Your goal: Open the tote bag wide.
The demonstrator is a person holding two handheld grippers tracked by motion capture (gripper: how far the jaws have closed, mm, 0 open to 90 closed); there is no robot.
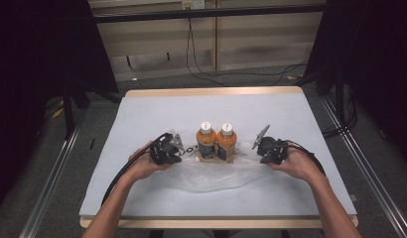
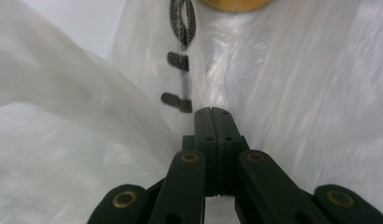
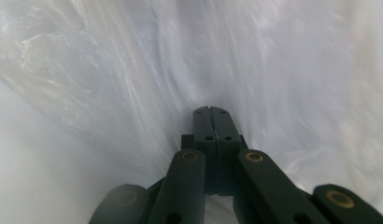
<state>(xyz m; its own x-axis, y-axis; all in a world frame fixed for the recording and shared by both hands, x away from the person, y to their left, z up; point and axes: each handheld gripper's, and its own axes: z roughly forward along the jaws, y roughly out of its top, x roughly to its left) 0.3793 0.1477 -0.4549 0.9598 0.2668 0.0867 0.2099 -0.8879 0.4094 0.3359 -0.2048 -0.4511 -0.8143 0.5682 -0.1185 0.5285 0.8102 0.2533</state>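
Two orange bottles [image 1: 216, 141] with white caps stand upright side by side mid-table, inside a clear plastic bag [image 1: 211, 173] that spreads toward the front edge. My left gripper [image 1: 177, 148] is at the bag's left side, left of the bottles, and my right gripper [image 1: 261, 148] is at its right side. In the left gripper view the jaws are pressed together at the left gripper [image 2: 211, 111], pinching the bag film [image 2: 110, 116] just below its black print [image 2: 180, 60]. The right gripper [image 3: 211, 109] is likewise shut on bag film [image 3: 133, 93].
The table [image 1: 216, 92] carries a white sheet [image 1: 157, 119], bare behind the bottles and to both sides. Dark curtains hang left and right. Cables lie on the floor beyond the far edge.
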